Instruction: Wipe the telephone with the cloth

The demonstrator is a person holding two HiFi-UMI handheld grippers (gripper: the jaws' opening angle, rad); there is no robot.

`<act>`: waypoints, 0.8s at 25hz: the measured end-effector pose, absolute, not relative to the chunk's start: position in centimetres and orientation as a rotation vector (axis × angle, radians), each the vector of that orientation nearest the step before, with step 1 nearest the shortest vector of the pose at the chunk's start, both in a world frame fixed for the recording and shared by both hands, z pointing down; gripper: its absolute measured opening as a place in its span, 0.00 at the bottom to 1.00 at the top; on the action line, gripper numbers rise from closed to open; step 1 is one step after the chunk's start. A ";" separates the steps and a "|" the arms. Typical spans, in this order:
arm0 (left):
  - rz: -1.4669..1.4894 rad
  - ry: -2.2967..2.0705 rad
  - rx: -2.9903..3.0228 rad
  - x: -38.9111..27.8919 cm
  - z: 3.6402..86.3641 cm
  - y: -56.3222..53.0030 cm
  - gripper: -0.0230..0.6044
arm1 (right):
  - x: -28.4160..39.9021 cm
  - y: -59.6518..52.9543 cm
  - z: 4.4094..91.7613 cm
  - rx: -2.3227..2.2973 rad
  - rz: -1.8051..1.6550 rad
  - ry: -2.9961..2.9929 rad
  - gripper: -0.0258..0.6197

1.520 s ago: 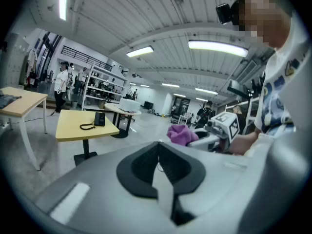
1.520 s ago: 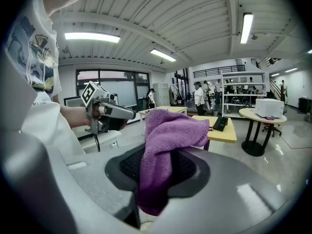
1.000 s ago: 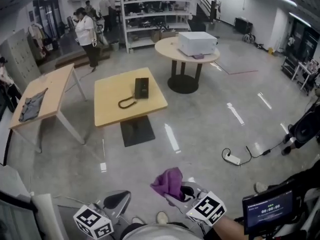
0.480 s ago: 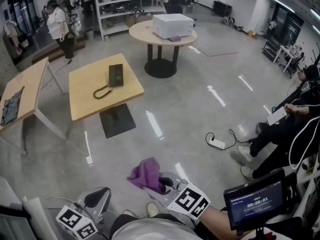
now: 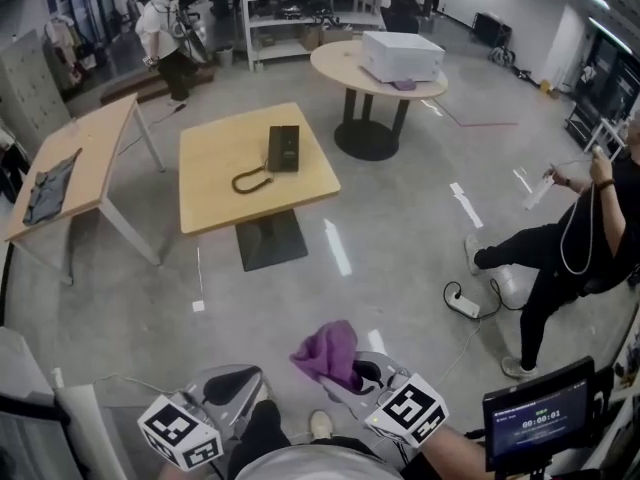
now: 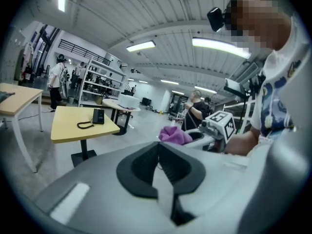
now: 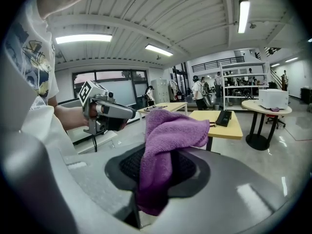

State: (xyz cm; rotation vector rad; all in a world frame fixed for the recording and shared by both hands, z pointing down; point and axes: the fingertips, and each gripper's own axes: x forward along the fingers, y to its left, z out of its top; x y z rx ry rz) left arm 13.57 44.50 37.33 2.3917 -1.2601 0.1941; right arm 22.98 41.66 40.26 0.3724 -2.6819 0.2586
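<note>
Head view | right claw (image 5: 347,373) clamps cloth (image 5: 328,352) | left claw (image 5: 238,388) together (table (image 5: 215,196) well ahead)

a black telephone (image 5: 283,149) lies on the square wooden table (image 5: 210,210), cord coiled beside it.

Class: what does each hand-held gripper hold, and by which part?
Right hand-held gripper: purple cloth, pinched at its bunched lower end. Left hand-held gripper: nothing, shut.
</note>
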 end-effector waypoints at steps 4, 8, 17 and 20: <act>0.194 -1.225 2.415 11.4 37.8 42.2 0.04 | 20.6 39.2 40.4 0.405 0.260 -2.666 0.22; 0.175 -1.209 2.409 7.4 38.5 39.9 0.04 | 16.9 36.4 40.4 0.429 0.241 -2.654 0.22; 0.188 -1.121 2.447 0.0 37.8 35.7 0.04 | 9.2 31.9 38.8 0.532 0.258 -2.651 0.22; 0.187 -1.109 2.431 -2.3 37.8 34.5 0.04 | 7.1 31.1 38.2 0.542 0.277 -2.637 0.22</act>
